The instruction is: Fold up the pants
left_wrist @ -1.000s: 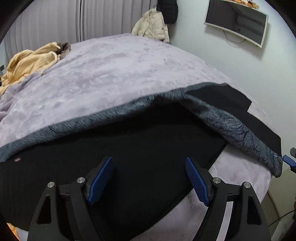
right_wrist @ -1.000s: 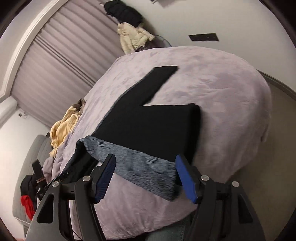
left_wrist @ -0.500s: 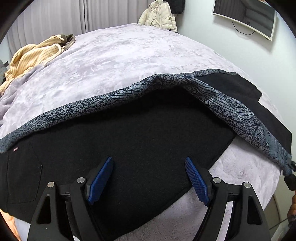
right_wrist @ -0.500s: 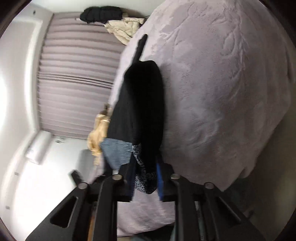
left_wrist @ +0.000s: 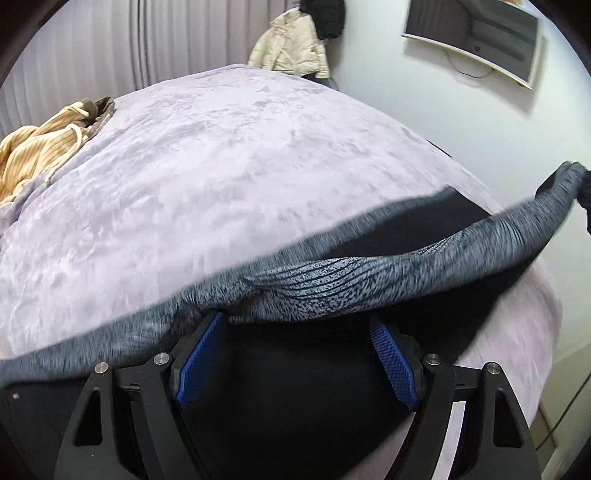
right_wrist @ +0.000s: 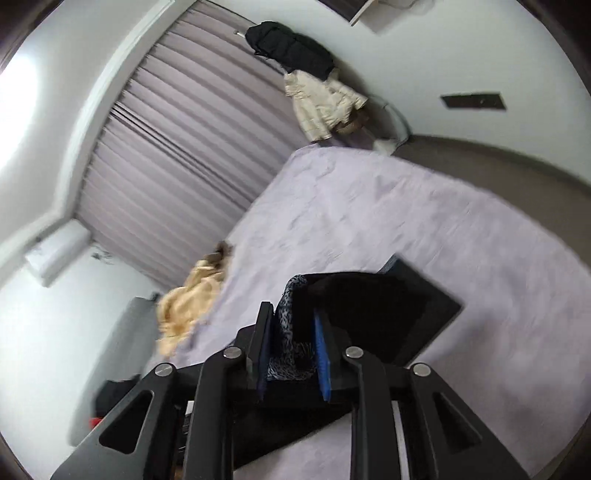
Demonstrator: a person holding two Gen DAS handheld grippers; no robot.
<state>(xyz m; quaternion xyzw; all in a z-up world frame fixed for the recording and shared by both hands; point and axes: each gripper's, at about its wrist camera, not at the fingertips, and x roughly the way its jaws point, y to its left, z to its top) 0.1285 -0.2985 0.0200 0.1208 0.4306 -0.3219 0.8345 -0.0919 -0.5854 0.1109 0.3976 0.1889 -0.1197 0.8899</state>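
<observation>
The black pants (left_wrist: 303,398) lie on the lilac blanket (left_wrist: 221,177) at the bottom of my left view. Their grey patterned lining (left_wrist: 332,284) is turned up in a band from lower left to the right edge, where one corner is lifted off the bed. My left gripper (left_wrist: 295,354) hangs over the dark cloth, its blue pads (left_wrist: 199,358) spread with nothing pinched between them. In my right view, the right gripper (right_wrist: 291,354) has the patterned edge (right_wrist: 288,332) bunched between its narrow-set jaws, which are opening; the pants (right_wrist: 388,314) spread beyond it at lower centre. A yellow striped garment (left_wrist: 33,155) sits at the blanket's left edge. A cream jacket (left_wrist: 291,48) hangs top centre, by the curtains (right_wrist: 177,147). A wall screen (left_wrist: 476,33) is upper right.
</observation>
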